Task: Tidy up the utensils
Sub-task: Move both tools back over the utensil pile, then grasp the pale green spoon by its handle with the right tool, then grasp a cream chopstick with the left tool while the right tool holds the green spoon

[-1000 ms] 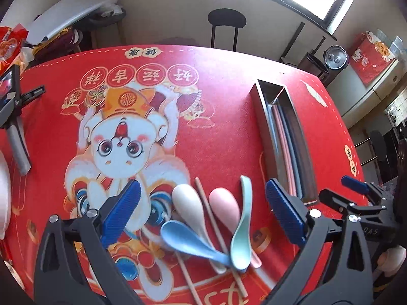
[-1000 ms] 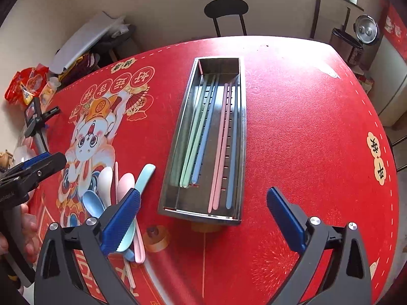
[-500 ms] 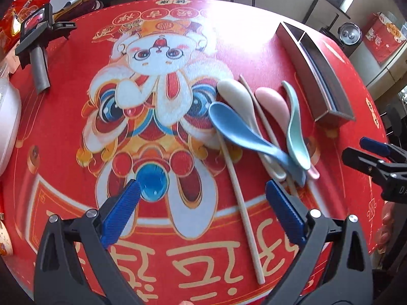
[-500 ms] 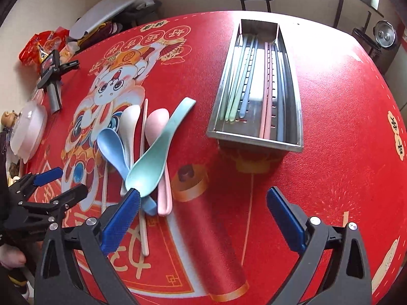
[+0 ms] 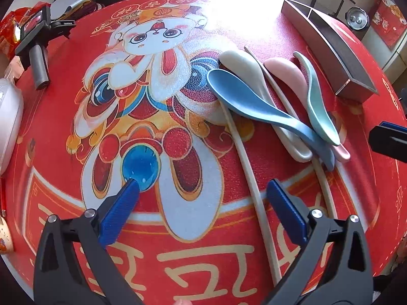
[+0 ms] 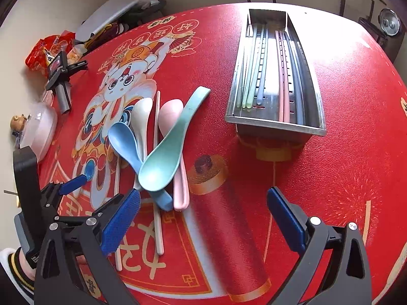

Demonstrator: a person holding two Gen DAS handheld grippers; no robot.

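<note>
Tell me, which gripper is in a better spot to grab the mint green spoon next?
Probably the right gripper. Its open jaws sit just below the mint green spoon, which lies on top of the pile, with the metal tray nearby. The left gripper points at the mat, nearer a cream chopstick.

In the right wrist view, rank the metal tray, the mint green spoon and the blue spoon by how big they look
1. metal tray, clearly the largest.
2. mint green spoon.
3. blue spoon.
The mint green spoon lies on top and hides part of the blue spoon's handle, so their order is unsure.
</note>
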